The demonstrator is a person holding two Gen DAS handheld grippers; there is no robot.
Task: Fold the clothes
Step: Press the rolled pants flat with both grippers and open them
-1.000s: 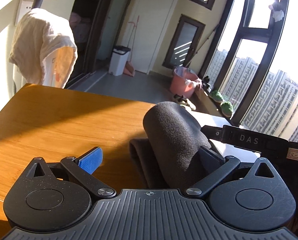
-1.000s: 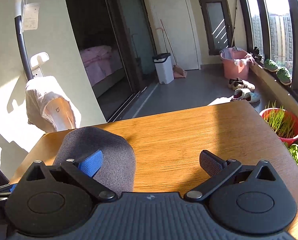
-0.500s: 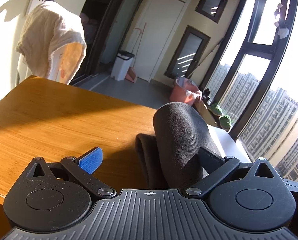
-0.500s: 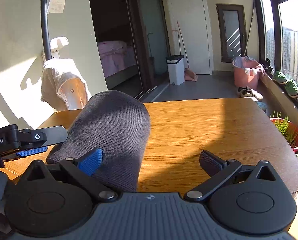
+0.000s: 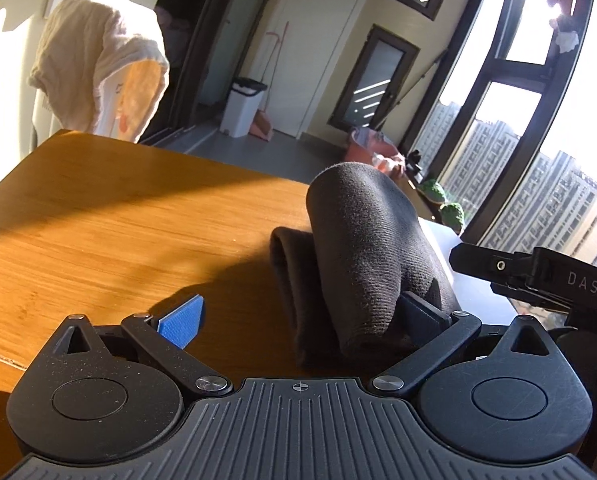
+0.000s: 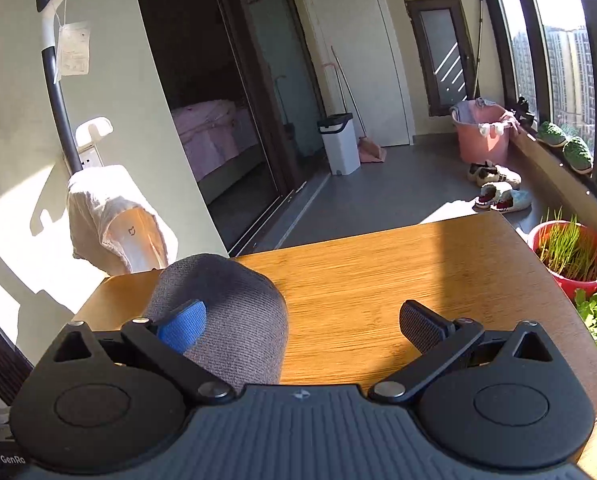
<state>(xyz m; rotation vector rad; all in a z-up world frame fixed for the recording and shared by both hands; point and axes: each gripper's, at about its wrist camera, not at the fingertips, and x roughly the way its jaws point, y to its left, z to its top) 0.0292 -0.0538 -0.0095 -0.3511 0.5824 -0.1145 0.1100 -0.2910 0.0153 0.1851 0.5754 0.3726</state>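
I see my left gripper (image 5: 298, 316) and right gripper (image 6: 300, 322) both spread wide, grasping nothing; the dark grey knitted garment (image 5: 362, 256) lies draped between them, rolled on the wooden table (image 5: 110, 224).

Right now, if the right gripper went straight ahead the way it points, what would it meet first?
Mostly bare wooden table lies ahead of the right gripper. The dark grey garment drapes over its left finger only. Beyond the table edge looks free, though depth is unclear.
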